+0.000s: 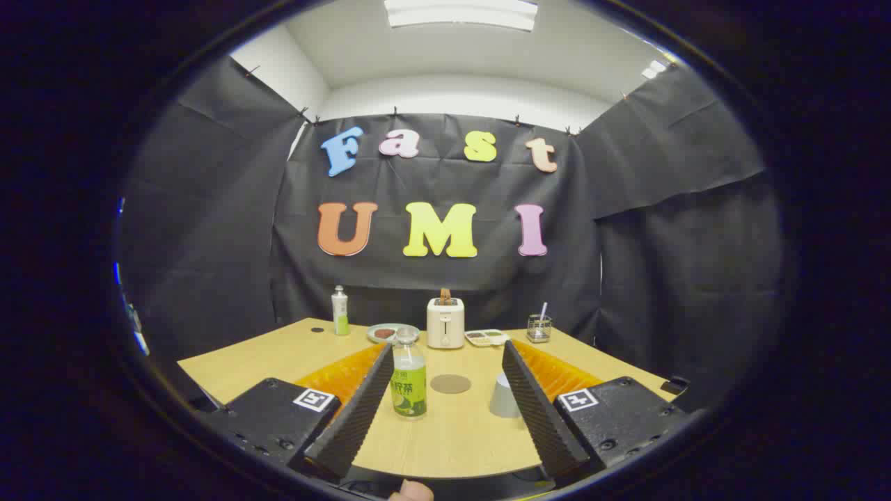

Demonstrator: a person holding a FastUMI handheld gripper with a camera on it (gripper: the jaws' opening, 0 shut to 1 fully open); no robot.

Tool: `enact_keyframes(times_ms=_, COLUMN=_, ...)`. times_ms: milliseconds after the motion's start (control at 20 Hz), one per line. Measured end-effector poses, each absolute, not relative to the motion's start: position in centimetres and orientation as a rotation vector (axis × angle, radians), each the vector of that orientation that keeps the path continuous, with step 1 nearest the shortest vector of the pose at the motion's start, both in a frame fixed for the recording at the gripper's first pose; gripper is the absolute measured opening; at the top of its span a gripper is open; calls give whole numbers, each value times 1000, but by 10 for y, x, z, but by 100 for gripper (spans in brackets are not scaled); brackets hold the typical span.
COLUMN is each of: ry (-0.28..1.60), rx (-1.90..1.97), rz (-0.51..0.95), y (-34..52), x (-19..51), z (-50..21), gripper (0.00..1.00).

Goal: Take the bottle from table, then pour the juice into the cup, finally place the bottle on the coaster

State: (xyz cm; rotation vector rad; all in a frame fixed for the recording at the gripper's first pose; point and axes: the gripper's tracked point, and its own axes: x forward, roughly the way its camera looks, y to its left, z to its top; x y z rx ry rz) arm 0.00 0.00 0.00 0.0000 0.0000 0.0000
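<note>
With the fingers [445, 400] spread wide and holding nothing, we see the bottle [408, 381] upright on the surface [445, 435] just left of the coaster [450, 383], the cup [505, 396] to the coaster's right; an off-centre closure could topple the bottle.

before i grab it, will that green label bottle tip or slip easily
The bottle stands tall and narrow on the table, so a push near its cap would probably tip it. It looks like smooth clear plastic, possibly slippery and slightly squashy. The gripper is open, the bottle just inside its left finger.
</note>
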Motion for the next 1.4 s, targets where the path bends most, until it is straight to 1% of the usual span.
enact_keyframes(times_ms=600, ry=58, rx=39, rz=-23, y=-10, x=4, z=-20, gripper=100)
enact_keyframes(times_ms=800, ry=51, rx=62, rz=18, y=-2, x=5, z=-19, gripper=100)
enact_keyframes(times_ms=1050, ry=101, rx=67, rz=40, y=4, x=19, z=-40, gripper=100)
enact_keyframes(times_ms=1400, ry=161, rx=9, rz=51, y=26, x=60, z=-80, gripper=100)
